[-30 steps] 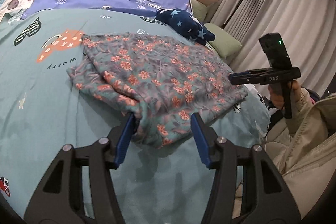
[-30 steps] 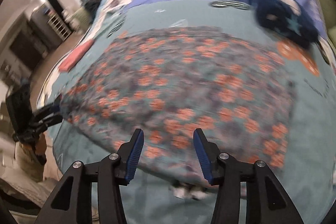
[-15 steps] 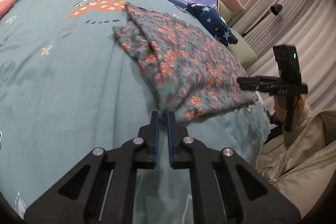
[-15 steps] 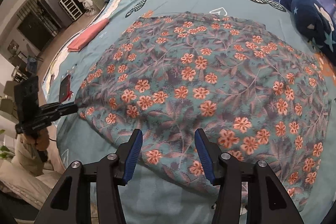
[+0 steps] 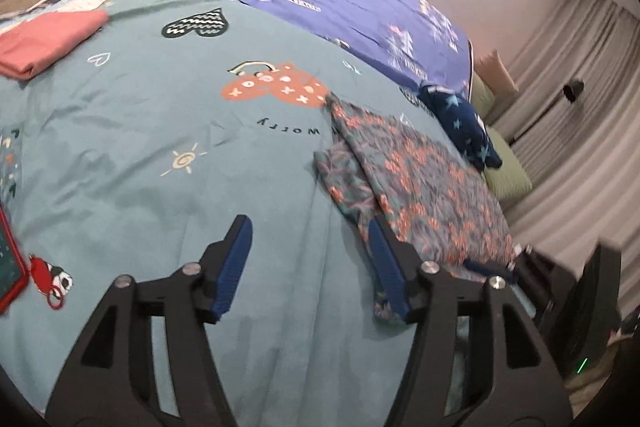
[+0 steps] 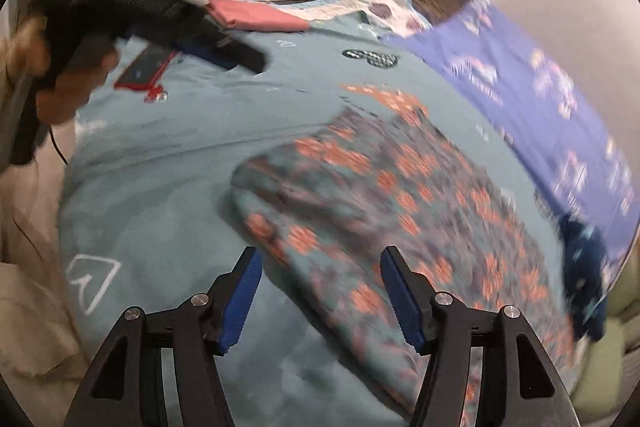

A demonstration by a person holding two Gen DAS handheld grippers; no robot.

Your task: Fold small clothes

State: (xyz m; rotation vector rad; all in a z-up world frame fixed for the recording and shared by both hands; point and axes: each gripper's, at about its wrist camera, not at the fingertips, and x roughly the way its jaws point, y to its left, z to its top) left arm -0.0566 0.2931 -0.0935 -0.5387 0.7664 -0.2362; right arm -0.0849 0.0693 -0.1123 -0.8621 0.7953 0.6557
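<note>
A: Left wrist view?
B: My left gripper has just been opening, jaws apart over bare bedspread, nothing between. Floral cloth lies folded just right of it.
A: Right wrist view?
B: Blurry. My right gripper also just widened, jaws apart above the cloth's near edge, not gripping it.

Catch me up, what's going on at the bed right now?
A person with a gripper in each hand is folding small clothes on a teal bedspread. The floral garment lies partly folded near the bed's edge, and neither gripper holds it. The left gripper is over bare bedspread beside it, its jaws just opened. The right gripper is open over the garment's near edge, jaws also just widened. A folded pink piece lies aside, and a navy star-print item lies beyond the garment.
</note>
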